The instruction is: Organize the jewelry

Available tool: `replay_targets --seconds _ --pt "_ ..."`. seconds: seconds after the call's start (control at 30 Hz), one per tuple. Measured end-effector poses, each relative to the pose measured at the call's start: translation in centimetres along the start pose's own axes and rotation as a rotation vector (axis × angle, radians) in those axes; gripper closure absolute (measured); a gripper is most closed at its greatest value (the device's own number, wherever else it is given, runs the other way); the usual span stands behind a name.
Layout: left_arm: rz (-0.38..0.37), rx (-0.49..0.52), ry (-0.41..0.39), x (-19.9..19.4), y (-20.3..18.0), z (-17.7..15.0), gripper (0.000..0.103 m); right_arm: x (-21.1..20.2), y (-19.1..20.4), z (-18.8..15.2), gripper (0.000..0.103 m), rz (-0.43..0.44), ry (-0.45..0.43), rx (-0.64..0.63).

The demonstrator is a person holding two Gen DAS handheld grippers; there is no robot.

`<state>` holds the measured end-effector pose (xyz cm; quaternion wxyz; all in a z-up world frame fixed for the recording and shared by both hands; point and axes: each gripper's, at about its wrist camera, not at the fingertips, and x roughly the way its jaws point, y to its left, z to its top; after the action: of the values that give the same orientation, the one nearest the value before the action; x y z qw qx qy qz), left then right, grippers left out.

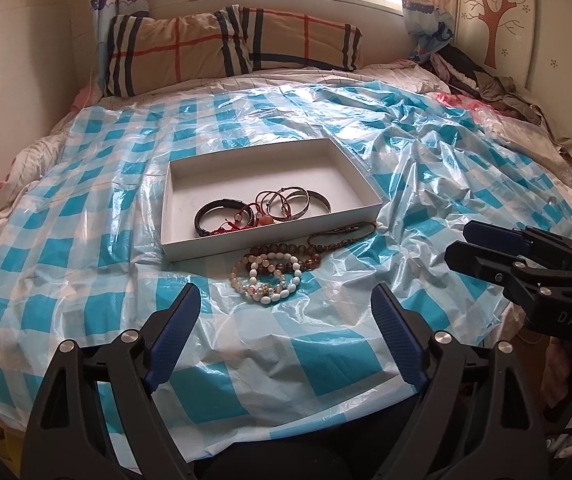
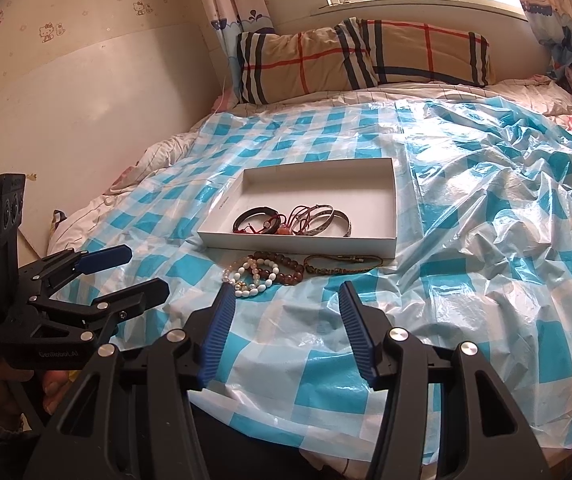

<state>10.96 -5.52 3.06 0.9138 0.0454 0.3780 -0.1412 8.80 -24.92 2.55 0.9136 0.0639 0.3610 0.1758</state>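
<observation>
A white shallow box lies on a blue-checked plastic sheet on a bed. Inside it are a black bangle, red cord bracelets and silver bangles. In front of the box lie a white bead bracelet, a brown bead bracelet and a woven cord bracelet. My left gripper is open and empty, just short of the beads. My right gripper is open and empty, near the beads.
Plaid pillows rest against the wall under a window. A heap of clothes lies at the far right of the bed. A white board leans on the left wall. The plastic sheet is crumpled at right.
</observation>
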Motion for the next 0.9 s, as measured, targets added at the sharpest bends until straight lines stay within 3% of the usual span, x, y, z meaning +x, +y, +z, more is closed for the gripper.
replay_targets --seconds 0.9 --pt "0.006 0.014 0.036 1.5 0.1 -0.4 0.019 0.6 -1.1 -0.4 0.049 0.001 0.014 0.009"
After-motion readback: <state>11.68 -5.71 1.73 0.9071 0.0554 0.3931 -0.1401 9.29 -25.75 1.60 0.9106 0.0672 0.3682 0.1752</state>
